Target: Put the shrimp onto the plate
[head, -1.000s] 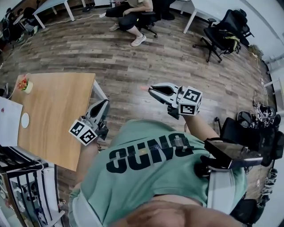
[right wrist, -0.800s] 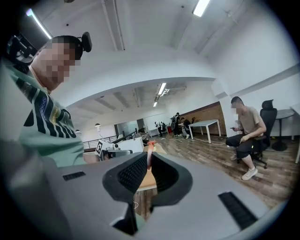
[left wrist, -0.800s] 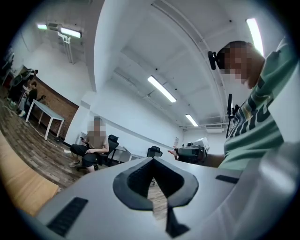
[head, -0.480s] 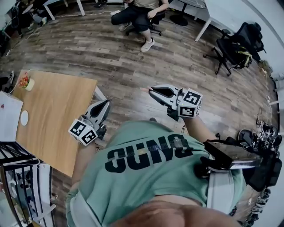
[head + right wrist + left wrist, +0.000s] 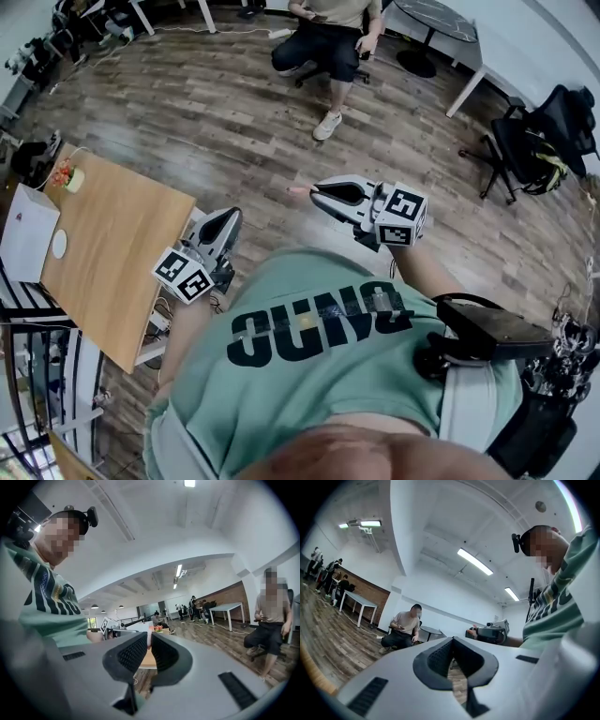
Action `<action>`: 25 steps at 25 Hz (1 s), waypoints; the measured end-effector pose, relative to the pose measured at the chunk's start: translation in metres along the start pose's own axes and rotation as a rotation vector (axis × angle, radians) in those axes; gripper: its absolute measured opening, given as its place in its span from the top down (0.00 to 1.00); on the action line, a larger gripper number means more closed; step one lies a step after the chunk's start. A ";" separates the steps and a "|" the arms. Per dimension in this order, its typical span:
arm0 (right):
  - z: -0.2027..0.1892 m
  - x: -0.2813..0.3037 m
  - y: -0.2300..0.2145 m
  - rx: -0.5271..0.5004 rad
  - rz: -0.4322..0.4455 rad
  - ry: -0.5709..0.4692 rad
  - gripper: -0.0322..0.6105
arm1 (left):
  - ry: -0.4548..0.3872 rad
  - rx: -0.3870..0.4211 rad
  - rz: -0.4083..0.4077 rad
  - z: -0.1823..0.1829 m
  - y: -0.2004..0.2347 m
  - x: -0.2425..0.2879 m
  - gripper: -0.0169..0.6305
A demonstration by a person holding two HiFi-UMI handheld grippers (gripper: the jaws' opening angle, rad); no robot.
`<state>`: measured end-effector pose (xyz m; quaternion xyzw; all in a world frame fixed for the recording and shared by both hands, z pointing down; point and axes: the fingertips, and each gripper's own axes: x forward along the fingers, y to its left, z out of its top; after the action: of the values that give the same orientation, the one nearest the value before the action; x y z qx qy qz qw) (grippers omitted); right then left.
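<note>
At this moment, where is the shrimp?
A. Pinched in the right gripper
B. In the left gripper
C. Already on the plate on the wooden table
A: the right gripper view shows the pink shrimp pinched between the pads of the right gripper, while the left gripper has its jaws together on nothing.

Big dark letters ran across the green T-shirt [image 5: 319, 323], upside down from above: roughly "OUNO", not certain! Each marker cube [image 5: 401, 216] showed only black-and-white squares.
</note>
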<state>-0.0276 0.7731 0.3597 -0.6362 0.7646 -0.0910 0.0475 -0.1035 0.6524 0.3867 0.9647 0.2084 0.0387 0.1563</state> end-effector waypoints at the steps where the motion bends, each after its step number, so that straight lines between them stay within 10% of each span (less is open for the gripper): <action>1: 0.002 -0.006 -0.010 0.006 0.003 -0.006 0.89 | 0.010 -0.001 -0.004 -0.001 -0.001 0.012 0.96; 12: 0.001 -0.006 -0.121 0.062 -0.078 -0.002 0.89 | 0.058 -0.043 -0.072 0.005 0.077 0.106 0.96; 25: 0.059 0.149 -0.254 0.001 -0.227 0.046 0.89 | 0.008 -0.049 -0.201 0.084 0.296 0.131 0.96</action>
<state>0.2008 0.5785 0.3592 -0.7165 0.6884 -0.1106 0.0196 0.1433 0.4267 0.4025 0.9348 0.3036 0.0317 0.1819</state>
